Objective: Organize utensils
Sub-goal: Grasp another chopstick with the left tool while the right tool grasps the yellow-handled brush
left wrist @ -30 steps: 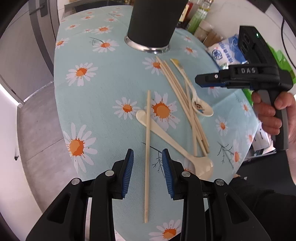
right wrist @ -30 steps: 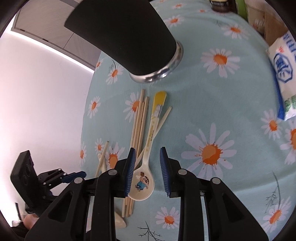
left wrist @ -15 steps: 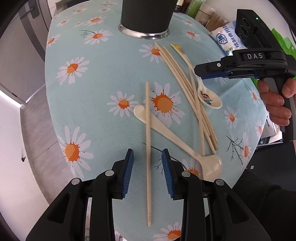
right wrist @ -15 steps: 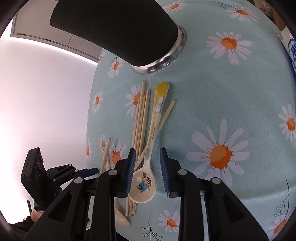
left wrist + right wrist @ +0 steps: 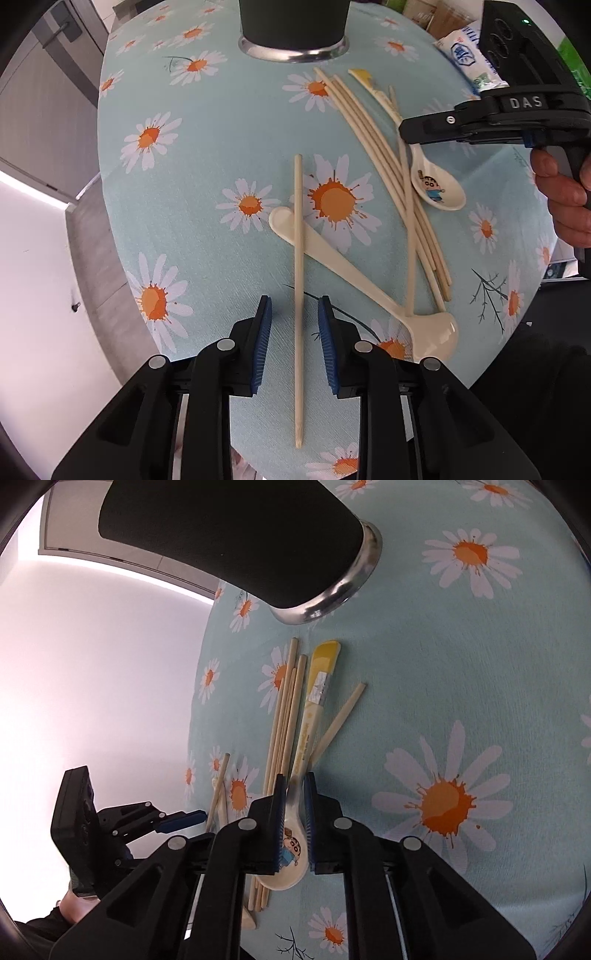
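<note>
The desk, under a daisy-print cloth, carries a black holder at twelve o'clock, a chopstick bundle and cartoon spoon at three, a single chopstick crossing a cream spoon at centre.

I am seeing a daisy-print tablecloth spreading under and ahead of the jaws, a white and blue packet lying far ahead and right of the left jaws, grey floor showing off to their left.

Bright daylight — strong fisheye warp
</note>
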The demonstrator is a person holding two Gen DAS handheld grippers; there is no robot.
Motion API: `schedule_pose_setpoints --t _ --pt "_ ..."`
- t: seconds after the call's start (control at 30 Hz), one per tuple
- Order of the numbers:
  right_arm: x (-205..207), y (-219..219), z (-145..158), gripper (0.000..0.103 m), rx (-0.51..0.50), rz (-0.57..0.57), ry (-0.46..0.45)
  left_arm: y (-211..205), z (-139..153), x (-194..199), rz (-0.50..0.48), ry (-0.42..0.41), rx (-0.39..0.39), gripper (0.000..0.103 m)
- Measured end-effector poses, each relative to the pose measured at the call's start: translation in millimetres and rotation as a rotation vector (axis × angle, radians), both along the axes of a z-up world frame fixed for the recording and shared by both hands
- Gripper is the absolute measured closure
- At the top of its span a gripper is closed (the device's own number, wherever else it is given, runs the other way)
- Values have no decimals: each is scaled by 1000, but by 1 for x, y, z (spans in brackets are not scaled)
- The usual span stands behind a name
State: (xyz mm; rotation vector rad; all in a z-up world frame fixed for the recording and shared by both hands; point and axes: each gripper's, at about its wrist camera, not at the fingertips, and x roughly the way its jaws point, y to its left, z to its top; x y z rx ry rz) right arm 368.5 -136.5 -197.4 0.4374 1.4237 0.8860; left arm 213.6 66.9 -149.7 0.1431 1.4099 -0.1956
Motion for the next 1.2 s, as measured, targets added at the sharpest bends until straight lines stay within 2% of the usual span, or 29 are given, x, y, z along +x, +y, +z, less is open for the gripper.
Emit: schedule_pose_setpoints --t 0.13,0.27,0.43,0.73,1.2 --pt "4 -6 -4 95 49 -2 19 -9 0 8 28 26 20 92" --pt "8 -12 -2 96 86 5 6 -16 0 11 36 39 32 99" --pt "15 -21 2 97 114 4 -14 -20 -2 14 70 32 25 99" --pt "15 -34 14 97 122 30 -59 -4 3 11 175 -1 -60 99" --pt "11 -42 37 97 125 104 -177 11 39 14 291 -149 -153 99"
